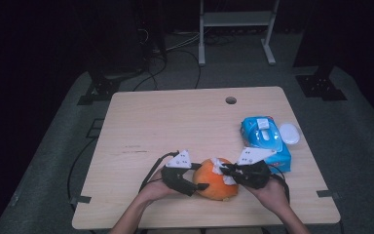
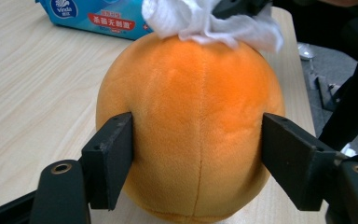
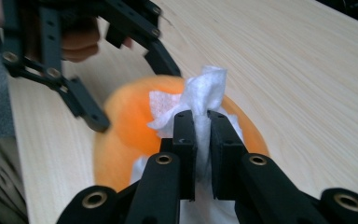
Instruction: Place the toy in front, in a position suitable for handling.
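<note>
1. Table (image 1: pixel 175 122): pale wood-grain top, smooth and flat, with a small round hole near its far edge.
2. Orange plush ball (image 1: pixel 216 179): soft, short-piled and round with a stitched seam, resting on the table at the near edge, between the two grippers.
3. Wipes pack (image 1: pixel 265 141): glossy blue plastic, oblong, with a white oval lid swung out beside it; it lies on the table behind the right gripper.
4. Left gripper (image 2: pixel 198 161): black, blocky jaws about half open, one on each flank of the ball, the pads at or just against the plush, steadying it.
5. Right gripper (image 3: pixel 200 140): jaws all but closed, pinching a white wipe (image 3: pixel 205 91).
6. Wipe: thin, crumpled and fibrous, bunched on the top of the ball.
7. Step in hand, as I judge it: wiping the ball's surface while it is braced.
8. Next move calls for dragging the wipe across the plush with light pressure, the left jaws keeping the ball from rolling.
</note>
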`<action>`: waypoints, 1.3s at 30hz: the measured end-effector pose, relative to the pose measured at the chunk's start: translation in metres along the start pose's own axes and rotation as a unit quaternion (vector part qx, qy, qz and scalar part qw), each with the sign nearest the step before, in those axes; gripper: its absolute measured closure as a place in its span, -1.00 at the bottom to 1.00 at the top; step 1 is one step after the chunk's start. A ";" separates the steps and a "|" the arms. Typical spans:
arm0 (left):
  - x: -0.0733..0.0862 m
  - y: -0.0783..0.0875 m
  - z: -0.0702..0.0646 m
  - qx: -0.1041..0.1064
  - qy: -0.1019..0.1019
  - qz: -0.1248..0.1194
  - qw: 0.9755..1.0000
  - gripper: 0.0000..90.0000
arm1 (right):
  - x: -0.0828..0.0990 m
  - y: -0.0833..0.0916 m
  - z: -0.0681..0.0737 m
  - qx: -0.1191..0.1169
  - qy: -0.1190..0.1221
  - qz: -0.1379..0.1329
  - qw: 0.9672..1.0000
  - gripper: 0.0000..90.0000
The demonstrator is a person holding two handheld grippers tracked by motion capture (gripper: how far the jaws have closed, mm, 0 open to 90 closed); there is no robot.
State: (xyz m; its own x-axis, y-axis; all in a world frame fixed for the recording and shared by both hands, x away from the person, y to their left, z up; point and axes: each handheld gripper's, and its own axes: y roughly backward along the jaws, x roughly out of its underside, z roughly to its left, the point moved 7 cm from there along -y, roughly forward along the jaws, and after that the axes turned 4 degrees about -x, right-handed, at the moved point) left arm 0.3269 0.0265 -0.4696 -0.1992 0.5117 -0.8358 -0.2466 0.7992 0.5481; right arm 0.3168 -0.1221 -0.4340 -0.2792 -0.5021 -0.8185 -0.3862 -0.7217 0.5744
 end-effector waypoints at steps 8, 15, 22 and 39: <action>-0.002 -0.002 -0.006 -0.012 -0.031 0.015 0.999 -0.38 | -0.024 -0.029 0.030 -0.051 0.034 0.018 0.998 0.81; 0.002 -0.002 -0.005 -0.015 -0.035 0.015 0.999 -0.38 | -0.026 -0.032 0.022 -0.051 0.030 0.038 0.998 0.82; -0.002 -0.005 -0.008 -0.019 -0.047 0.016 0.999 -0.39 | -0.017 -0.013 0.008 -0.035 0.015 0.046 0.998 0.82; 0.012 -0.005 -0.001 -0.011 -0.034 0.023 0.999 -0.40 | -0.013 -0.018 0.003 -0.034 0.010 0.031 0.999 0.82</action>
State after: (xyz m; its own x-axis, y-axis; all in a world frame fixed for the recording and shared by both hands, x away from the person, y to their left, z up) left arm 0.3242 0.0286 -0.4822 -0.1470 0.5681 -0.8097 -0.2597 0.7677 0.5857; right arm 0.3245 -0.1015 -0.4339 -0.2832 -0.5552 -0.7821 -0.3077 -0.7197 0.6223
